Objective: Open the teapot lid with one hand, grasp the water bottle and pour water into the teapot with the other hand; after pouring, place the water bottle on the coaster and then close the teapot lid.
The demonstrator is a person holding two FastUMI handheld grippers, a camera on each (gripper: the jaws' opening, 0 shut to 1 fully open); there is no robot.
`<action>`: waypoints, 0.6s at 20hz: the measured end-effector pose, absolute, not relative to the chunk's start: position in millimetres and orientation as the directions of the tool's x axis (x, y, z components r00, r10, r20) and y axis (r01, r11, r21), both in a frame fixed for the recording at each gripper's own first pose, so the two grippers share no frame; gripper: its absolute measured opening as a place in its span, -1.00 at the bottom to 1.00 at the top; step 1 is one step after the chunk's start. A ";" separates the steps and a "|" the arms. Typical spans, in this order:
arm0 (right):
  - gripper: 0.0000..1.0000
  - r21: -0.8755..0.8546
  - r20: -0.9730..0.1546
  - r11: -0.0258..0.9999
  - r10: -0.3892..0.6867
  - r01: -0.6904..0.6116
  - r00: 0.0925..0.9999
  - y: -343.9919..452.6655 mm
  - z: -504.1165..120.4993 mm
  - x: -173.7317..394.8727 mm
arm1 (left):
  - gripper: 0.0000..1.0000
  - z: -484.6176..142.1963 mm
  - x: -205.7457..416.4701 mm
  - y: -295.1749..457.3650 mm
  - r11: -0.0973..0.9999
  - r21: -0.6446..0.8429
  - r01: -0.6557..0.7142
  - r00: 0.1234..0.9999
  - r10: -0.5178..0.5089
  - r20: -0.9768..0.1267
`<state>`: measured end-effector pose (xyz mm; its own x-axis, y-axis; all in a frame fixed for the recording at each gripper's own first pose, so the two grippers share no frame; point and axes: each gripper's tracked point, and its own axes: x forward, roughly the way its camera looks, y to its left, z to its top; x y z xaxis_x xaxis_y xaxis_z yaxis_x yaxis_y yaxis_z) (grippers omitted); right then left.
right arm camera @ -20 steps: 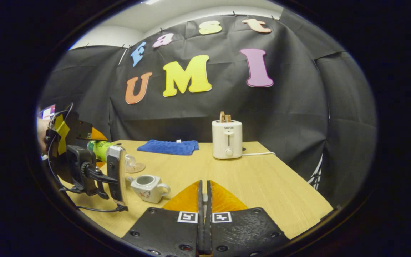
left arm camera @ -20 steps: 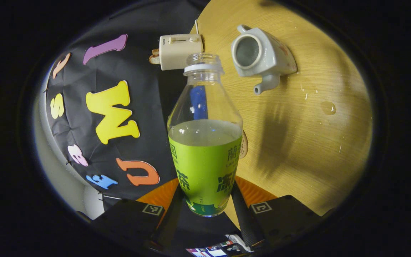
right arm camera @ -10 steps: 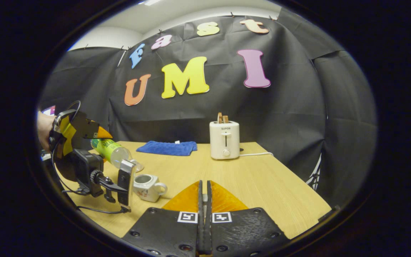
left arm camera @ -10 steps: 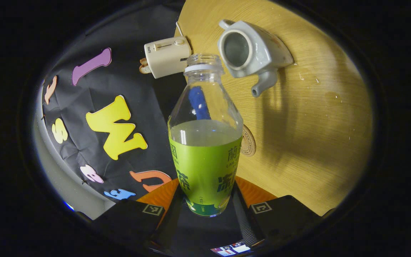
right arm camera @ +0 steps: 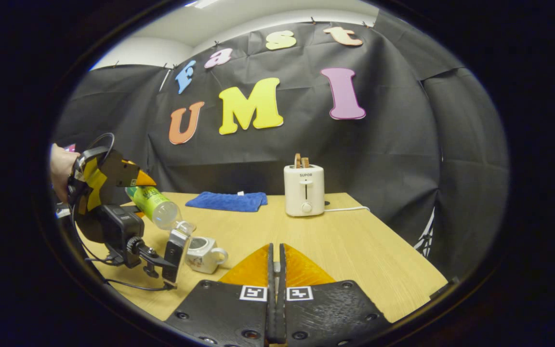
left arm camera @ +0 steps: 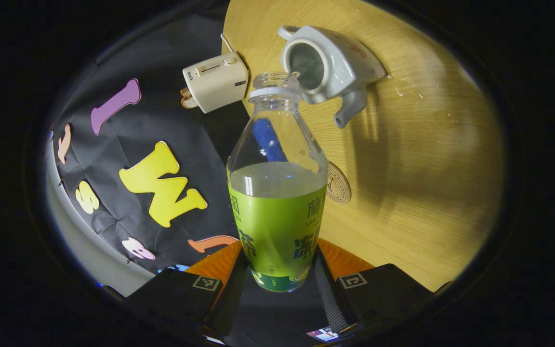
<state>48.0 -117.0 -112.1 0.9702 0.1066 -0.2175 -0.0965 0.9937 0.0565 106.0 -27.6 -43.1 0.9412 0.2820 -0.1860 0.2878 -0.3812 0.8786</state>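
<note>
Wooden table [right arm camera: 354, 241] w/ black cloth wall behind. Teapot [left arm camera: 328, 65] sits on table, lid off, mouth open. Left gripper [left arm camera: 277, 277] has both fingers clamped on the bottle [left arm camera: 277, 202]; bottle tilted, its open neck right at teapot's mouth. Coaster [left arm camera: 339, 183] lies flat near teapot, behind bottle. Right gripper [right arm camera: 275, 289]: jaws fully closed, can't tell if anything's pinched. Toaster [right arm camera: 304, 190] and blue towel [right arm camera: 227, 201] stand beyond teapot, by the wall.

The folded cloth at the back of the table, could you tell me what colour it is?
The cloth is blue, best seen in the right gripper view.
</note>
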 end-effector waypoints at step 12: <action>-1.00 0.066 -0.210 0.993 0.108 -0.096 0.972 -120.7 -111.6 44.6 | 0.48 -16.8 106.5 -40.0 -0.494 0.840 0.226 0.956 0.280 -0.093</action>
<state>44.6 -120.7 -111.6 0.9718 0.1079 -0.2099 -0.0959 0.9932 0.0663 106.5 -40.0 -16.8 0.9556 0.2796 -0.0927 0.2260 -0.4936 0.8398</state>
